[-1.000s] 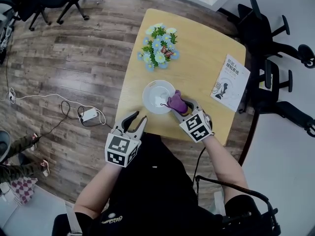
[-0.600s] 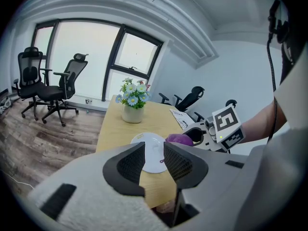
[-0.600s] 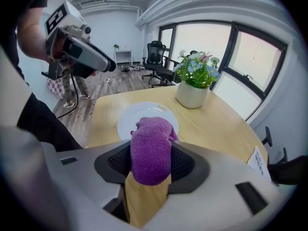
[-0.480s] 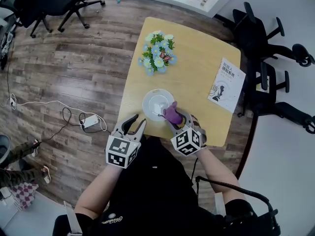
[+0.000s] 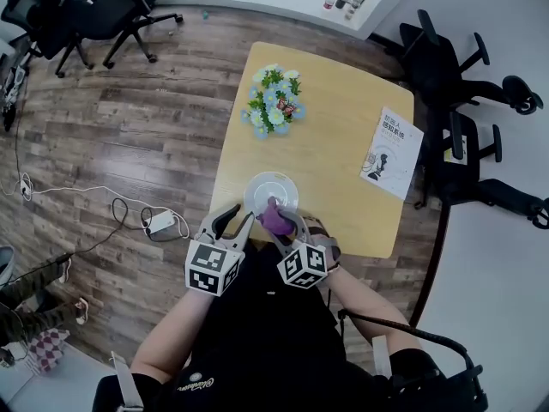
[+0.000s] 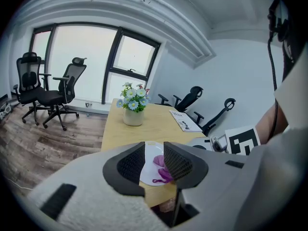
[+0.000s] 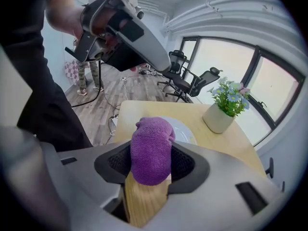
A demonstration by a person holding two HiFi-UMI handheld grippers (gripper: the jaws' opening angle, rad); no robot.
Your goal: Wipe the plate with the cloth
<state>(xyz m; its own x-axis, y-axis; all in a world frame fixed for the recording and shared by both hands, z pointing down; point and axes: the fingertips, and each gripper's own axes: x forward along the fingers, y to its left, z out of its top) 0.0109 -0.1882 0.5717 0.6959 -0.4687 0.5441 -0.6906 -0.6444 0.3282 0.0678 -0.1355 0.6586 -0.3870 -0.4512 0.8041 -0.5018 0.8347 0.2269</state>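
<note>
R gripper (image 7: 150, 170) clamps the purple cloth (image 7: 150, 146), bunched btwn its jaws, prob. so a wad sticks out to rub with. It sits at the plate (image 5: 262, 185)'s near rim, lower centre of head view. L gripper (image 6: 154, 160) is narrowly open & empty, idle off the table (image 5: 343, 127) edge. Cloth hides the contact pt, so can't tell if it touches.

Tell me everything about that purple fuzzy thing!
The purple cloth is soft and nubbly like a towel, bunched into a rounded lump. The right gripper squeezes it between both jaws, with its top poking out. It is over the near part of the white plate.
</note>
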